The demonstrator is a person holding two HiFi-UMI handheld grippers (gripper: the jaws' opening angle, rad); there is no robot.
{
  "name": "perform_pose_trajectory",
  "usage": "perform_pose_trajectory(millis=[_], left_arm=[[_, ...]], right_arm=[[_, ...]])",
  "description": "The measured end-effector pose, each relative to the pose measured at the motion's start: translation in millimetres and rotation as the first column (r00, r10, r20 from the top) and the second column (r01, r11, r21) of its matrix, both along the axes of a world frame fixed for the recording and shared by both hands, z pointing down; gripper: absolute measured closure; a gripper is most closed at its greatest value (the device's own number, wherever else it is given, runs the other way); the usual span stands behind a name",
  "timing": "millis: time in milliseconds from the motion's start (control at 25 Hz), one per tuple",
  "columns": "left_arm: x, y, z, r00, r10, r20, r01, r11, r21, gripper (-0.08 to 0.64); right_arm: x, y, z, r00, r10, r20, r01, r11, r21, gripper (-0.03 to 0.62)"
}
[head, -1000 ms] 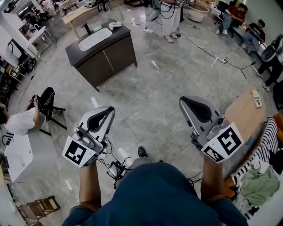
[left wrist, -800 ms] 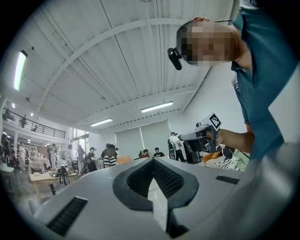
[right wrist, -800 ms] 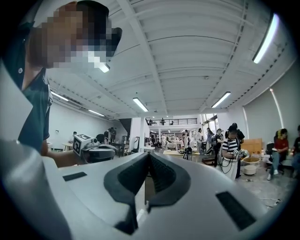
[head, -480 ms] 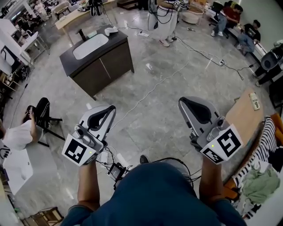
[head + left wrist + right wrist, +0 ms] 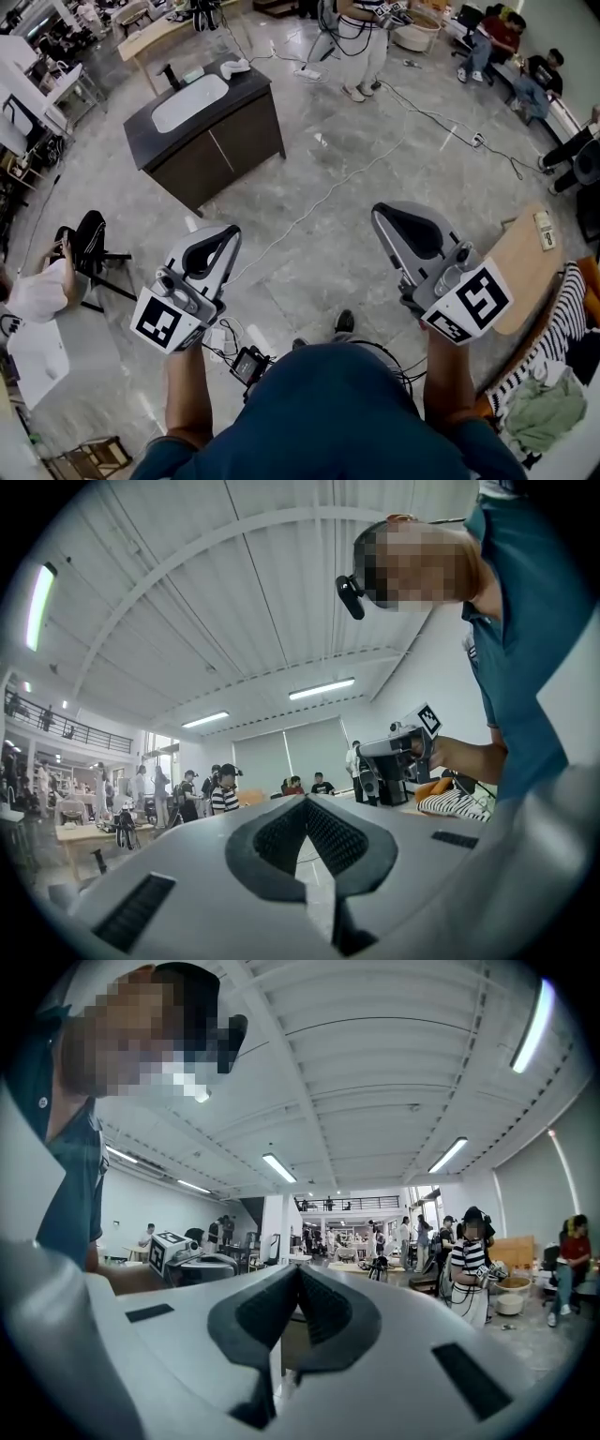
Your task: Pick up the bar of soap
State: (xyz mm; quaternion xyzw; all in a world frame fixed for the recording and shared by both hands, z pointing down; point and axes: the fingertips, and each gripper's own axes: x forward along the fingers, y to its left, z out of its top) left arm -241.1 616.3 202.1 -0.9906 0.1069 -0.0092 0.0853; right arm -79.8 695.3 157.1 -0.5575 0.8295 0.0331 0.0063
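Observation:
I cannot pick out a bar of soap for certain. A dark vanity cabinet with a white sink stands far ahead at the upper left; a small white object lies on its top by the sink. My left gripper and right gripper are held level over the grey floor, both far from the cabinet. In the left gripper view the left gripper has its pads meeting at the tip, with nothing between them. The right gripper looks the same, shut and empty.
A white cable runs across the floor between me and the cabinet. A person sits by a black chair at the left, near a white box. A wooden tabletop and a pile of clothes lie at the right. People stand beyond the cabinet.
The floor has slid under me, the cabinet has shifted left in the view, and a foot now shows between the grippers. Both grippers keep their pose and stay shut.

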Motion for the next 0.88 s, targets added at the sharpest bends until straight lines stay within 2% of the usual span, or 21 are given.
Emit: perform_pose_trajectory(millis=[80,200,360,480,720,880], left_arm=[[12.5,-10.1,0.7,1.0,-0.021,0.002,0.021,1.0,0.008,0.557],[33.9,-24.7,-2.9,0.998,-0.048,-0.035,0.049,0.998,0.03,0.557],[61.6,-35.6,5.2,0.997,-0.079,0.001,0.079,0.997,0.024,0.557],[77.4,-41.5,-2.7,0.995,-0.101,-0.019,0.101,0.994,0.049,0.557],[95.8,-62.1,9.3,0.994,-0.104,0.039,0.104,0.995,0.01,0.557],[103.0,-93.2,13.4,0.995,-0.093,0.032,0.093,0.996,-0.003,0.557]], right_arm=[[13.7,-11.3,1.0,1.0,-0.018,0.003,0.018,1.0,0.008,0.578],[34.3,-28.0,6.2,0.999,-0.047,0.008,0.047,0.999,0.007,0.577],[63.9,-44.4,8.6,0.996,-0.085,0.01,0.085,0.996,0.012,0.578],[82.2,-54.2,7.8,0.994,-0.107,0.009,0.107,0.994,0.018,0.578],[104.9,-81.0,13.8,0.993,-0.112,0.03,0.112,0.994,0.004,0.577],[111.1,-110.5,19.8,0.995,-0.096,0.032,0.097,0.995,-0.016,0.578]])
